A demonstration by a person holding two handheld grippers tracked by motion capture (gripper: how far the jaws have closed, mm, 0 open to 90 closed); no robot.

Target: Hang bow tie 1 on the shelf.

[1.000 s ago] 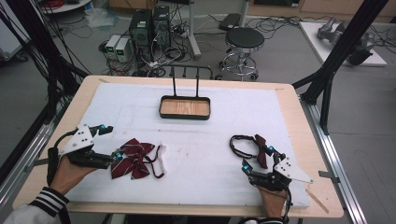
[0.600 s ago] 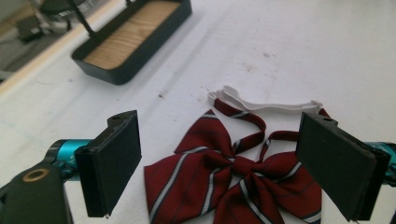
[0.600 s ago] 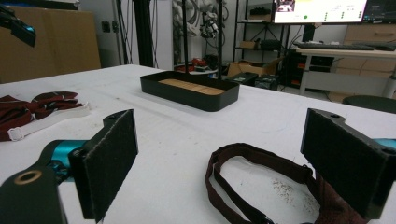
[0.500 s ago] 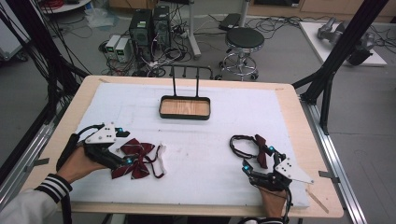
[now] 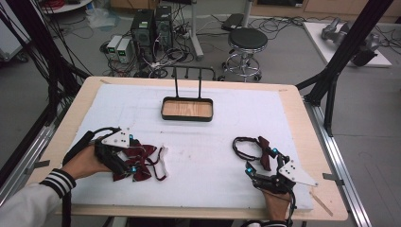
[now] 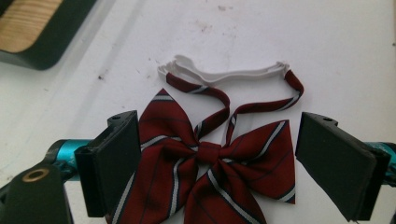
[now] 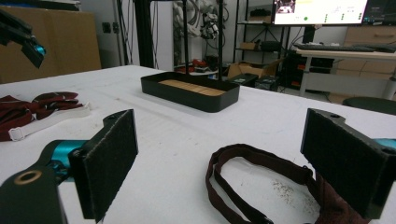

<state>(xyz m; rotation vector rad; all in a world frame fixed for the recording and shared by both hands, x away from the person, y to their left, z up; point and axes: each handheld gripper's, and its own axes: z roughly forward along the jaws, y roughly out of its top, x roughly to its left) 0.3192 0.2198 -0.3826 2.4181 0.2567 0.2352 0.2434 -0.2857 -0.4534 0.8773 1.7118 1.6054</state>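
**Left gripper poised over the striped bow tie**

The left gripper point(image 5: 128, 163) hangs released over the dark red bow tie with white and navy stripes point(image 6: 210, 163), near the left end of the worktop's front edge. In the left gripper view its two black padded jaws stand wide to either side of the bow's wings, touching nothing, with the knot midway between them; the tie's red neck strap and white elastic band point(image 6: 224, 74) loop away beyond the bow.

The right gripper point(image 5: 257, 177) rests near the front right corner, jaws likewise spread and empty — a second, plain dark maroon bow tie with a dark strap point(image 5: 257, 149) lies just ahead of it.

The step in hand looks like the reach before a pick-up of the striped tie. The next move calls for lowering onto the knot and clenching there, so that the limp wings and strap lift together. The black shallow tray with a wooden floor point(image 5: 187, 109), near the middle of the far edge, seems the likely destination — that is a guess
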